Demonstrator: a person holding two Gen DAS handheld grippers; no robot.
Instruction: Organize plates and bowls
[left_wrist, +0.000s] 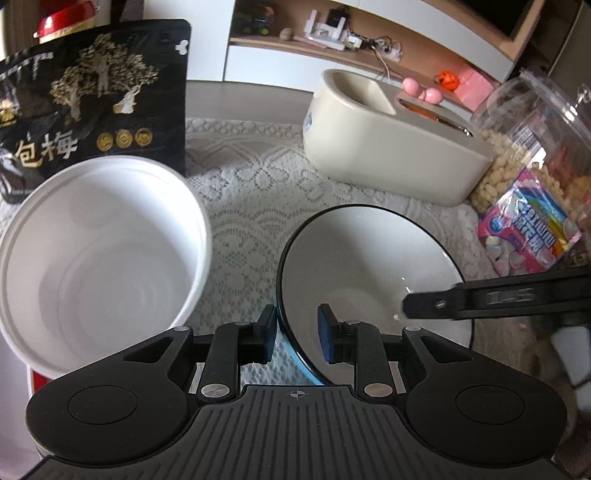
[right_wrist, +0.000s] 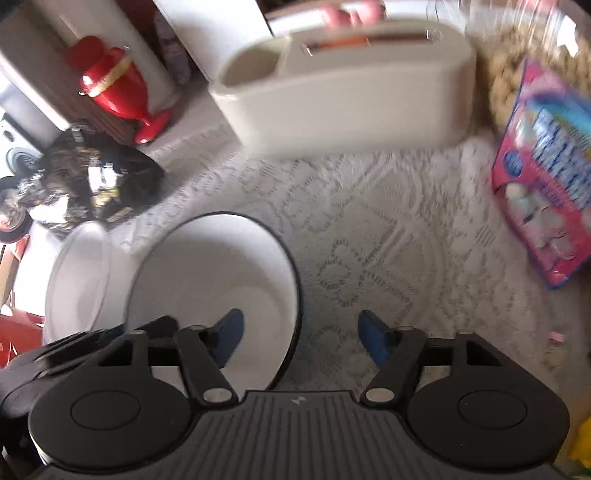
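black-rimmed white bowl (left_wrist: 369, 273): tilted on lace tablecloth (left_wrist: 251, 192), beside white plastic tub (left_wrist: 99, 258). left gripper (left_wrist: 295, 336): fingers astride the bowl's near rim, narrow gap, contact unclear. right gripper (right_wrist: 299, 339): fingers spread wide, straddling the bowl's right rim, holding nothing. behind: cream container (left_wrist: 388, 147), marshmallow packet (left_wrist: 528, 229).

Glossy ceramic bowl (left_wrist: 369, 258), matt white plastic tub (left_wrist: 99, 258), lace cloth (left_wrist: 251, 184).
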